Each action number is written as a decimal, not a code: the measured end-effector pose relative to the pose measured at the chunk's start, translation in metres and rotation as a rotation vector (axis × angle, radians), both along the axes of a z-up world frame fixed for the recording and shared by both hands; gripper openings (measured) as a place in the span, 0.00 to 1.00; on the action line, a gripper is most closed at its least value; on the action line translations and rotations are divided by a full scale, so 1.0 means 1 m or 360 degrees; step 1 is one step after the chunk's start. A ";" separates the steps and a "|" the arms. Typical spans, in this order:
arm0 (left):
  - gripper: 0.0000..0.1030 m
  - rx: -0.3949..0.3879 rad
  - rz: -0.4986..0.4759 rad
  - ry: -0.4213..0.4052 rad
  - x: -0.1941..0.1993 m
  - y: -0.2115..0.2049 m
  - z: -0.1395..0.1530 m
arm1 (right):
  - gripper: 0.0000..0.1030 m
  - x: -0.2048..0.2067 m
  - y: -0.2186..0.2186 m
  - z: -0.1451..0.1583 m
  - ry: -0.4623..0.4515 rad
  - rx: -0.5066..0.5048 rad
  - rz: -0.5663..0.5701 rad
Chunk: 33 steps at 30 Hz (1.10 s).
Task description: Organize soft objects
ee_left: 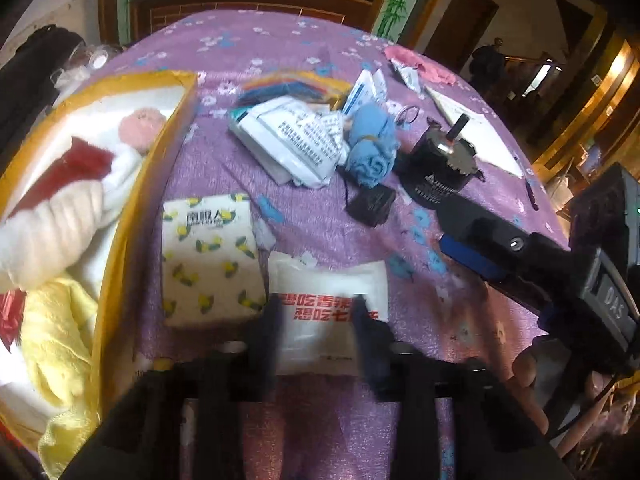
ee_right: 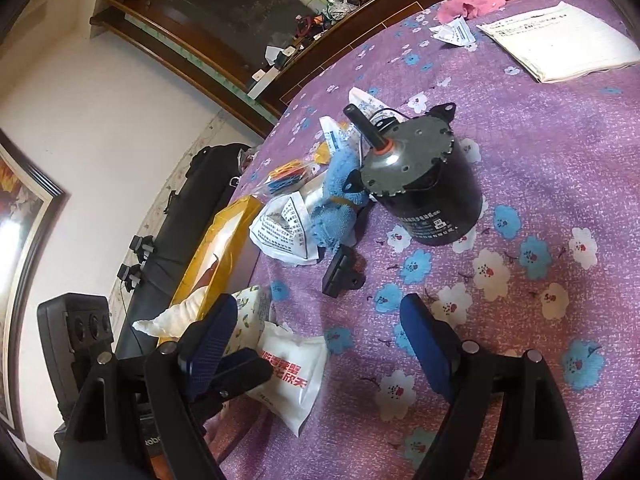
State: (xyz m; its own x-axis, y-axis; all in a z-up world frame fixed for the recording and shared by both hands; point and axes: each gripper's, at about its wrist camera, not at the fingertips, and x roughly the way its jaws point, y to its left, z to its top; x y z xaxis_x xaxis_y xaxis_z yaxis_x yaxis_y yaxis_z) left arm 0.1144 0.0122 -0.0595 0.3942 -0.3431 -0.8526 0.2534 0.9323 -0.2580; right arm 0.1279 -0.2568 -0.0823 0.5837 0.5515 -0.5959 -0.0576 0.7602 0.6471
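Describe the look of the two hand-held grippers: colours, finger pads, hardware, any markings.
Left hand-held gripper: black frame, dark fingers, silver bolt heads at the finger bases. Right hand-held gripper: black angular frame, fingers faced with blue textured pads, round silver pivot bolts. From the left wrist view, its body carries a grey panel lettered "DAS". No cables or sleeves visible.

**My 2 wrist views**

My left camera looks steeply down past its fingers, close over the white packet [ee_left: 328, 312]. My right camera looks more shallowly across the purple cloth [ee_right: 540, 184]. Both share that packet [ee_right: 294, 376] and the black motor [ee_left: 440, 168].
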 end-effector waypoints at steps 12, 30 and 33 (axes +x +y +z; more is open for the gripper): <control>0.50 0.0201 0.0032 -0.0117 0.001 -0.019 -0.011 | 0.81 0.002 -0.002 -0.002 0.0009 0.0011 -0.0007; 0.09 -0.0286 -0.0033 -0.0177 -0.029 0.016 0.020 | 0.80 0.023 0.045 0.041 -0.0128 -0.0214 0.0178; 0.09 -0.0265 -0.0048 -0.0203 -0.025 0.012 0.017 | 0.79 0.047 0.065 0.045 -0.0100 -0.0299 0.0259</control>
State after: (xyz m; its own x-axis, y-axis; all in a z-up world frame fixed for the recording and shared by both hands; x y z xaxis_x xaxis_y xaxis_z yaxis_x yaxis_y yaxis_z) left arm 0.0898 0.0239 -0.0424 0.4829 -0.4886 -0.7267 0.3210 0.8709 -0.3722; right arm 0.1751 -0.1917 -0.0376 0.5353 0.5242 -0.6623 -0.2249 0.8442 0.4865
